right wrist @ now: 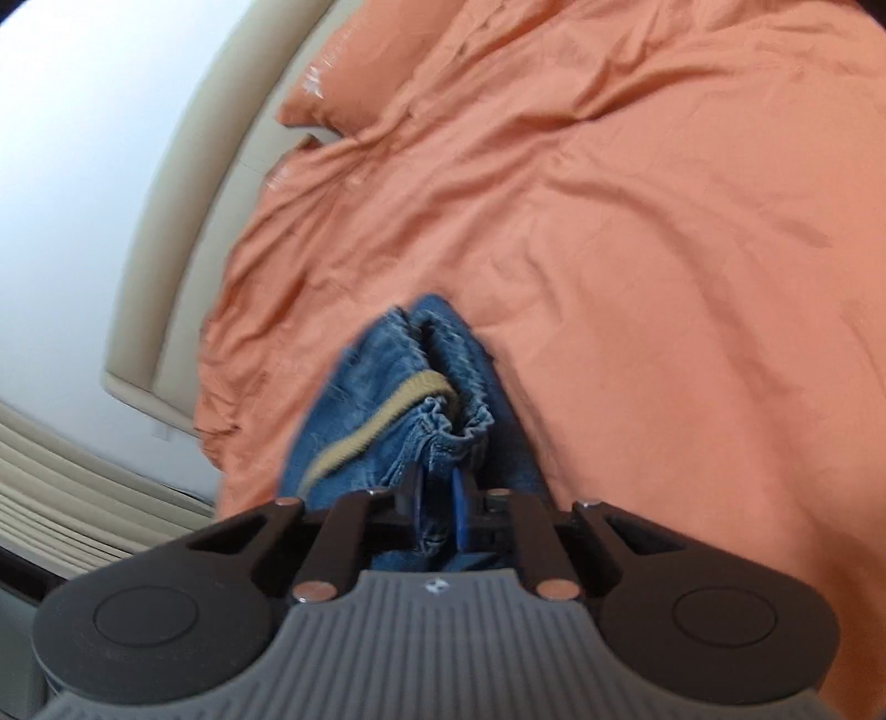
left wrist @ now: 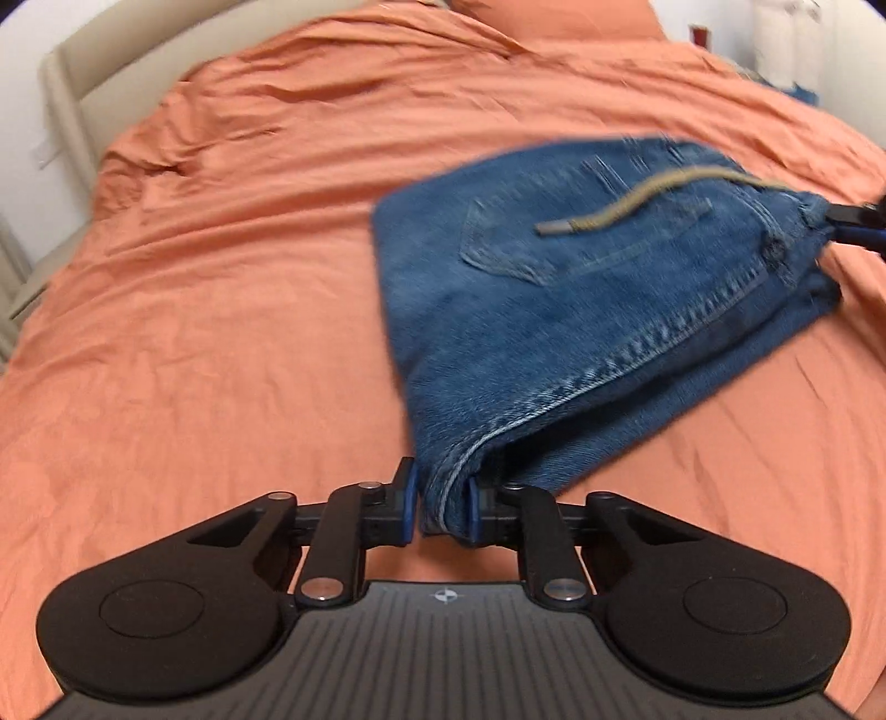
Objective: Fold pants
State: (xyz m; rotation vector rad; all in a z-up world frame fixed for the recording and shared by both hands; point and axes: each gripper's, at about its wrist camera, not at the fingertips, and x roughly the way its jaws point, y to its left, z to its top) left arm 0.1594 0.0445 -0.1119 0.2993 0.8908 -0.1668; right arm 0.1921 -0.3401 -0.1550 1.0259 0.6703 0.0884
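Bedspread: orange, creased all over, covering the whole bed; deeper wrinkles run toward the far left corner.
Pillow: same orange, lying at the head end of the bed.
Bed frame: cream and padded, curving along the far left edge of the bedspread.
Wall: pale and plain behind the bed frame.
Floor side: pale ribbed bands below the bed frame in the right wrist view; too blurred to tell what they are.
Pants: blue denim, folded into a compact bundle, on the right half of the bedspread; back pocket faces up and a tan drawstring trails across it. Whether the bundle rests on the cover or hangs just above it, I cannot tell.
Left gripper: clamped on the near folded edge of the pants, denim pinched between its blue pads.
Right gripper: clenched on the gathered waistband, bunched denim between its fingers.
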